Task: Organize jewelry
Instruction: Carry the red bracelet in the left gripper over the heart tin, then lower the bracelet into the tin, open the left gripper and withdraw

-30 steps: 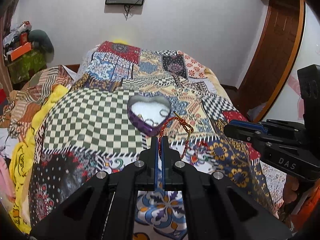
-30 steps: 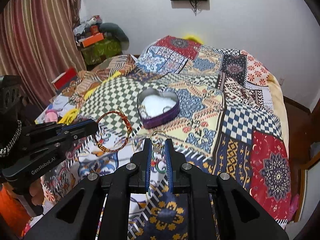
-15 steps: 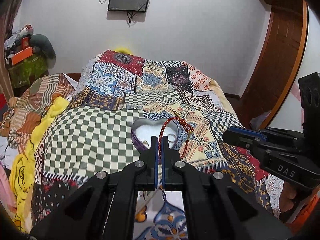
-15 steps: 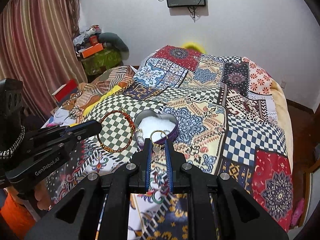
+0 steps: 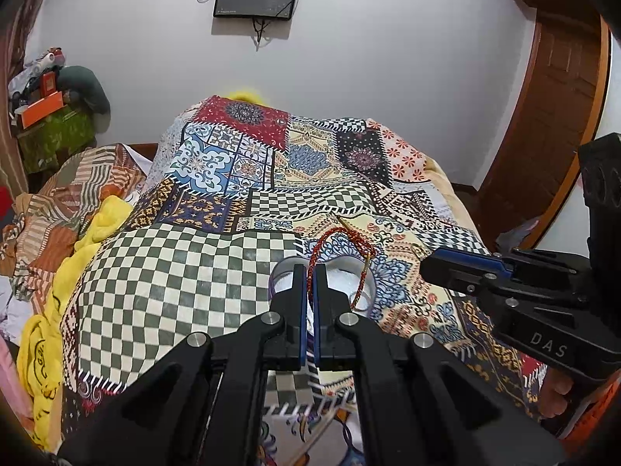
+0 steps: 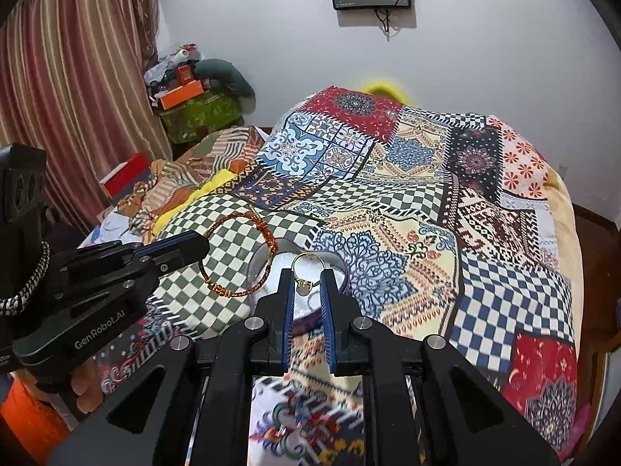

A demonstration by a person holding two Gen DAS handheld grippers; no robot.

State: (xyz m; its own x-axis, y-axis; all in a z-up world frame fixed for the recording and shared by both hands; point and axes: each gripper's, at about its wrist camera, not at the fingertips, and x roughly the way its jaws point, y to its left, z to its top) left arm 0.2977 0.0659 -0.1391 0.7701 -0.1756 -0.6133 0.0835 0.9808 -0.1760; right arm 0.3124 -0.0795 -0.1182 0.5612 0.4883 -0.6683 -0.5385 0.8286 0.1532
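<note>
We hold the red bracelet [image 5: 341,256] in the left tongs [image 5: 310,272] and the gold ring [image 6: 307,268] in the right tongs [image 6: 307,275], both clamped directly above the heart box [image 6: 341,268] on the bed [image 6: 504,272]; drop is straight down.

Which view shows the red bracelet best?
Right wrist: the whole loop of the bracelet is seen face on, hanging from the left gripper beside the tin. Left wrist sees it edge on, partly hidden by the gripper's own fingers.

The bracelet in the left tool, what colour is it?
The bracelet is braided red and orange cord with a gold section; clearest in the right wrist view.
</note>
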